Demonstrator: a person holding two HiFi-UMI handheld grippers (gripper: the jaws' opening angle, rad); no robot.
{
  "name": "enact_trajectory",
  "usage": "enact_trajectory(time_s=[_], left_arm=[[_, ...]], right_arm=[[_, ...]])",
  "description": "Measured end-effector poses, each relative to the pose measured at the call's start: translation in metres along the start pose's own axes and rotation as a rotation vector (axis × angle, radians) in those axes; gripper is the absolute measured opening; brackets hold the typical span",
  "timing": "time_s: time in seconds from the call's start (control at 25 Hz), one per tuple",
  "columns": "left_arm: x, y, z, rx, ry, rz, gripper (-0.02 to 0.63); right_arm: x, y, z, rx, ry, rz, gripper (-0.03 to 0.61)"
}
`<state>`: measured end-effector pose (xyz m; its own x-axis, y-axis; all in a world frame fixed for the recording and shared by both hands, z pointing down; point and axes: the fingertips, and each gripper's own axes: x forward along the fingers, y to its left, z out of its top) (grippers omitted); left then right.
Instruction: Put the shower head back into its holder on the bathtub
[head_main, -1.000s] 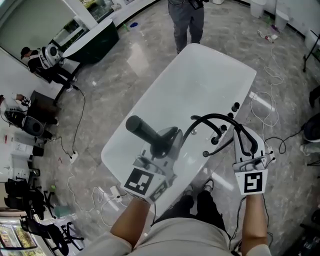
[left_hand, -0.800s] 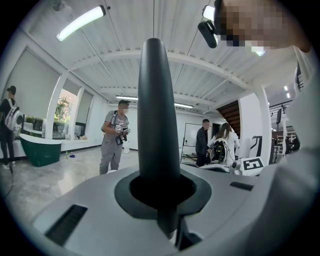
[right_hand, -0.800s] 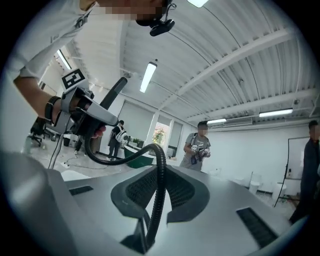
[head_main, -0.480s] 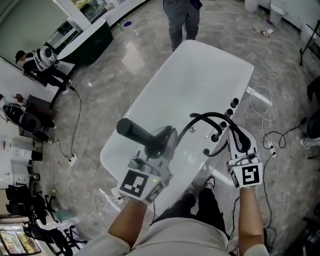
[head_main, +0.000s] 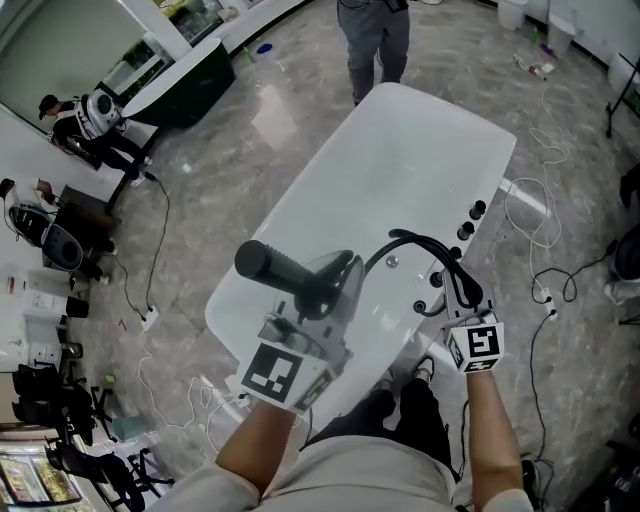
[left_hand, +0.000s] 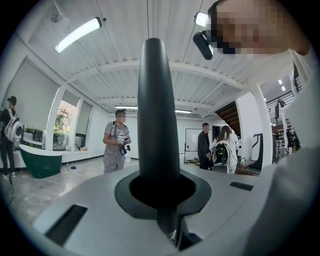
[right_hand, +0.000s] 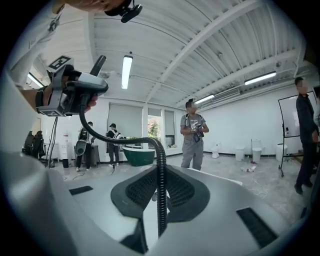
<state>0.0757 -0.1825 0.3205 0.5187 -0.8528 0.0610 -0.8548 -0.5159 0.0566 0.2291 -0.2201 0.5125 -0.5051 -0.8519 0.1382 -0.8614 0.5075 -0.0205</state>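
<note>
Black shower head (head_main: 288, 271) sits clamped in our left tongs (left_hand: 161, 192), held above the white bathtub (head_main: 400, 150). Our right tongs (right_hand: 160, 197) pinch the ribbed black hose (head_main: 415, 237) near the tub's rim, just beside the dark knobs (head_main: 467, 230). A person (head_main: 375, 40) stands at the far end.

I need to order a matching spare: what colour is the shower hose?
Black, with a ribbed surface. The shower hose shows best in the right gripper view.
</note>
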Motion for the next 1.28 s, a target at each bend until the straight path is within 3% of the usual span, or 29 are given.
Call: enact_trajectory(time_s=[0.24,0.44,0.8,1.04,1.28], left_arm=[[0.005,0.001,-0.025,-0.009,0.034,-0.016,0.037],[0.011,-0.01,-0.061,-0.044,0.058,-0.059,0.037],[0.039,-0.028,-0.09,-0.08,0.035,-0.107,0.037],[0.058,-0.047,-0.138,-0.093,0.03,-0.123,0.037],[0.071,-0.052,-0.195,-0.122,0.039,-0.105,0.037]], right_arm=[[0.025,0.005,-0.02,0.037,0.005,0.029,0.057],[0.01,0.014,-0.081,0.054,0.117,0.059,0.057],[0.01,0.028,-0.191,0.088,0.301,0.111,0.057],[0.014,0.044,-0.258,0.064,0.376,0.163,0.057],[0.027,0.048,-0.325,-0.077,0.45,0.211,0.057]])
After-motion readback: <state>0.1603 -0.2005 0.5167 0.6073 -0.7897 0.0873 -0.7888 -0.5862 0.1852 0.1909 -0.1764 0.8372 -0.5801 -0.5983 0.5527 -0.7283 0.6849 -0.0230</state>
